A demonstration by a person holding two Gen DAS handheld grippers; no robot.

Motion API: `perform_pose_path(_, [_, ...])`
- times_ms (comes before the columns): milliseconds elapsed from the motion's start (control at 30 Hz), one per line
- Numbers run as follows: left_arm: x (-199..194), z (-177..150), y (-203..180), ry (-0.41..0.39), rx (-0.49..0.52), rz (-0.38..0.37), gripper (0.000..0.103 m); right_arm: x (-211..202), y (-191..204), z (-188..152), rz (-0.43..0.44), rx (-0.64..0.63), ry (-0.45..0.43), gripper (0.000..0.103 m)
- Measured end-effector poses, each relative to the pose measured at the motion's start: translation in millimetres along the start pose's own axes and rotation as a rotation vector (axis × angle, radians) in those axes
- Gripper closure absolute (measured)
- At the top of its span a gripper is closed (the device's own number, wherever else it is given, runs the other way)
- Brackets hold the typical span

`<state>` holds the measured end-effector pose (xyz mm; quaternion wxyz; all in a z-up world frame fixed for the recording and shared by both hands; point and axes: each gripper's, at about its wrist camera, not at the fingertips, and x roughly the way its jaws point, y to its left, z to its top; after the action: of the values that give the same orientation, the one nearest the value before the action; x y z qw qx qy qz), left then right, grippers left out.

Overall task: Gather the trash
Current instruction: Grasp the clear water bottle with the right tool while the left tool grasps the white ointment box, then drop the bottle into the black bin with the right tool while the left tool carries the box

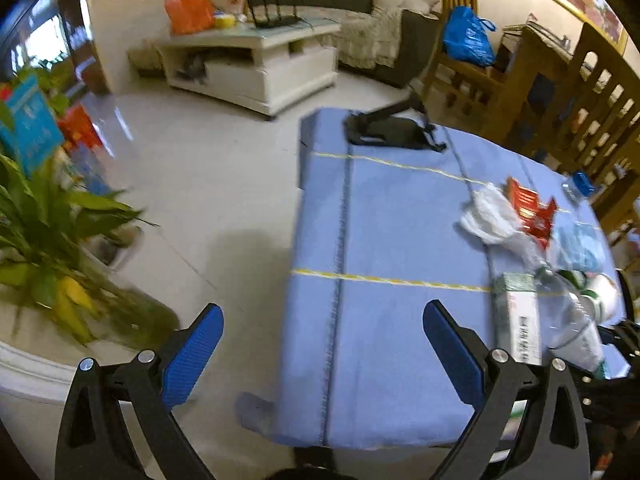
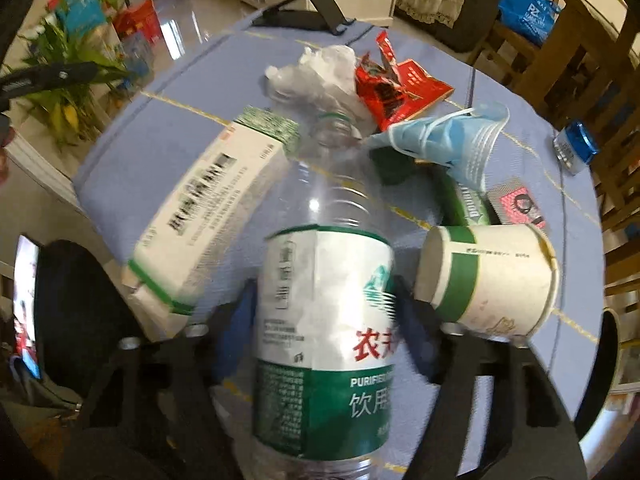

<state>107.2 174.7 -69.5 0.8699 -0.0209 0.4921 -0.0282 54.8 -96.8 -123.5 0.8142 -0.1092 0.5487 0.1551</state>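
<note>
The right claw point(image 2: 324, 320) is tilted steeply down over the blue-clothed worktop point(image 2: 168, 148), its blue pads set against both sides of a clear plastic bottle point(image 2: 324, 280) with a green and white label. A paper cup point(image 2: 492, 276) lies just right of it and a white carton point(image 2: 200, 216) just left. The left claw point(image 1: 324, 356) is held wide and empty above the worktop's near edge, with the trash pile off to its right.

bottle point(image 2: 324, 280) base cut off at bottom edge, hiding right gripper point(image 2: 324, 320) pads, carton point(image 2: 208, 208) print blurred
</note>
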Motion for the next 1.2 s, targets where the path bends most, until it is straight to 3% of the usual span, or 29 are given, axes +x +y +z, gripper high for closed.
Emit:
perform_pose_path(67, [-1.7, -1.2, -3.7, 0.011, -0.021, -0.059, 0.007, -3.5, -3.1, -0.2, 0.055, 0.017, -0.003, 0.042])
perform_pose_path(167, [-3.4, -1.7, -17.0, 0.04, -0.036, -0.18, 0.007, -14.8, -10.0, -1.0, 0.073, 0.036, -0.037, 0.042])
perform_pose_path(400, [-0.7, -20.3, -86.0, 0.073, 0.081, -0.203, 0.007, -50.1, -50.2, -16.9, 0.2, 0.166, -0.14, 0.042])
perform_pose_path(567, [23.3, -29.7, -127.8, 0.118, 0.13, -0.154, 0.007, -87.6, -89.8, -40.5, 0.27, 0.287, -0.261, 0.042])
perform_pose_path(800, [50.8, -42.5, -175.2, 0.141, 0.274, 0.0, 0.009, -150.6, -170.5, -88.0, 0.195, 0.456, -0.437, 0.042])
perform_pose_path(867, [61.8, -43.7, -183.3, 0.166, 0.292, 0.026, 0.02, -158.8, -198.6, -105.1, 0.157, 0.515, -0.463, 0.042])
perform_pose_path(933, [71.3, -46.3, -186.8, 0.214, 0.289, 0.02, 0.031, -162.3, -221.2, -121.1, 0.141, 0.569, -0.471, 0.042])
perform_pose_path(1000, [72.3, -45.7, -186.8, 0.21, 0.265, 0.018, 0.035, -162.4, -250.2, -140.5, 0.101, 0.634, -0.479, 0.042])
perform_pose_path(1067, [69.9, -46.2, -187.4, 0.218, 0.269, -0.016, 0.054, -154.9, -276.9, -154.7, 0.057, 0.684, -0.482, 0.042])
perform_pose_path(1200, [64.5, -49.7, -185.3, 0.24, 0.252, -0.032, 0.055, -139.6, -336.1, -187.0, -0.04, 0.812, -0.454, 0.042])
